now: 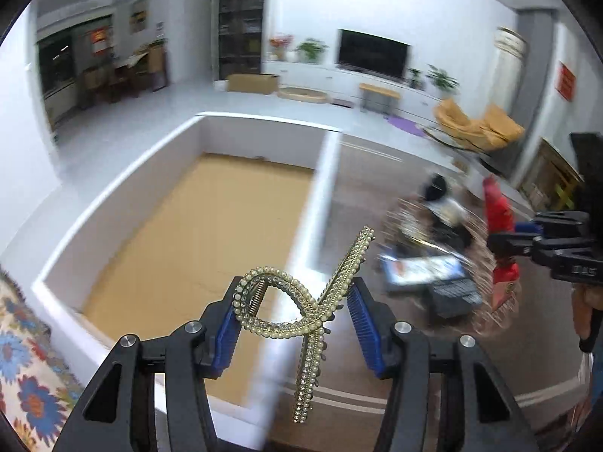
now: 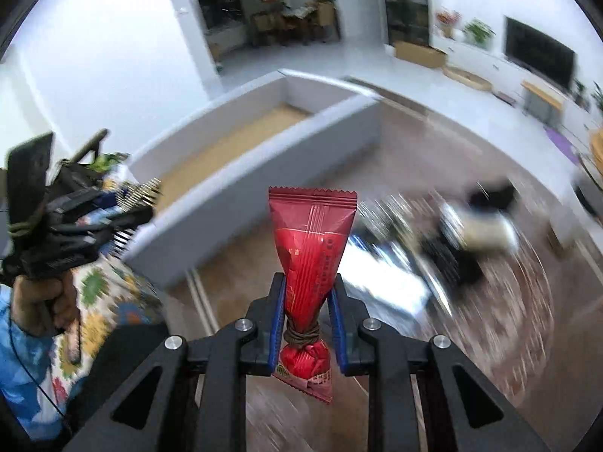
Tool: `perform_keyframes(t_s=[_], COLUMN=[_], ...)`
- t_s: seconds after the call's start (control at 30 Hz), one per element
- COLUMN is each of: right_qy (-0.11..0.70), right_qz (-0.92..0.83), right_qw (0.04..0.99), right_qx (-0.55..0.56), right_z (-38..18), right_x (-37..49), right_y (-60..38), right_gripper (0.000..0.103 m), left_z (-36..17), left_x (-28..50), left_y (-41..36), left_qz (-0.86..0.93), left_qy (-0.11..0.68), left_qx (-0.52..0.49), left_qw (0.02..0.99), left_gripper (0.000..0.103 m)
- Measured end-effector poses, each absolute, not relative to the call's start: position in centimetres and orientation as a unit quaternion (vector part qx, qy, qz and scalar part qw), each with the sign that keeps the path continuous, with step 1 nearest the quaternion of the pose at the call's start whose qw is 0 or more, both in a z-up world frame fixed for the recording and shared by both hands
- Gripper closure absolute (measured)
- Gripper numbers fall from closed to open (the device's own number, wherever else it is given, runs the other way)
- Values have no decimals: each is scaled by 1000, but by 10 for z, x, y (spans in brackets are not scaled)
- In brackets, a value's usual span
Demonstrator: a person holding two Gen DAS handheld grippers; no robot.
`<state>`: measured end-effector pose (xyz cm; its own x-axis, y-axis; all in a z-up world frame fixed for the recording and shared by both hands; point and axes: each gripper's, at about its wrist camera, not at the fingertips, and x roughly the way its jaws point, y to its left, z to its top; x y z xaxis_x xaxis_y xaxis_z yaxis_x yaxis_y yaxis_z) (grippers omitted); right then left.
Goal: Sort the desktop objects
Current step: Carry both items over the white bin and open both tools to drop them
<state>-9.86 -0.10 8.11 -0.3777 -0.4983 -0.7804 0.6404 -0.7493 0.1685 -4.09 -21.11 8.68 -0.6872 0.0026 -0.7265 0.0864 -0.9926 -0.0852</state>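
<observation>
My left gripper (image 1: 297,301) is shut on a gold pearl-studded hair clip (image 1: 301,301) and holds it above the right wall of a white box with a cardboard floor (image 1: 211,226). My right gripper (image 2: 307,301) is shut on a red snack packet (image 2: 311,241) tied with a band, held above the table. The right gripper with the red packet also shows in the left wrist view (image 1: 501,248). The left gripper with the clip shows in the right wrist view (image 2: 124,203), by the white box (image 2: 233,158).
A blurred pile of objects lies on the brown table: a black and white item (image 1: 441,203), a blue-edged card (image 1: 422,267), a dark flat item (image 1: 452,293). A flowered cloth (image 1: 26,358) lies at the left. A living room lies beyond.
</observation>
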Motion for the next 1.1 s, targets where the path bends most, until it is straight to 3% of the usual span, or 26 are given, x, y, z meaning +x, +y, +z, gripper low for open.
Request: perform_keyframes(t_s=[0.27, 0.5, 0.57, 0.63, 0.67, 0.73, 0.9, 1.1], right_qy=[90, 161, 193, 225, 235, 261, 304, 297], right_qz=[-812, -785, -776, -775, -777, -781, -786, -797], right_qw=[427, 433, 418, 399, 393, 380, 367, 360], right_qx=[388, 412, 431, 435, 431, 421, 393, 383], right_z=[112, 53, 29, 9, 2, -9, -26, -28], right_x=[-153, -195, -205, -214, -216, -219, -213, -201], right_y=[-161, -258, -272, -276, -279, -276, -270, -260], right_gripper=[81, 79, 68, 33, 29, 27, 27, 26], left_z=[54, 14, 11, 10, 9, 7, 3, 2], left_x=[-83, -113, -114, -115, -115, -115, -110, -106], left_y=[-300, -320, -320, -319, -315, -310, -293, -297], left_qz=[-886, -856, -857, -859, -861, -862, -858, -856], left_qy=[97, 82, 81, 85, 84, 76, 48, 56], left_qx=[441, 493, 491, 488, 486, 485, 492, 492], left_qw=[106, 133, 136, 130, 128, 127, 141, 147], left_gripper=[49, 49, 48, 32, 27, 19, 19, 19])
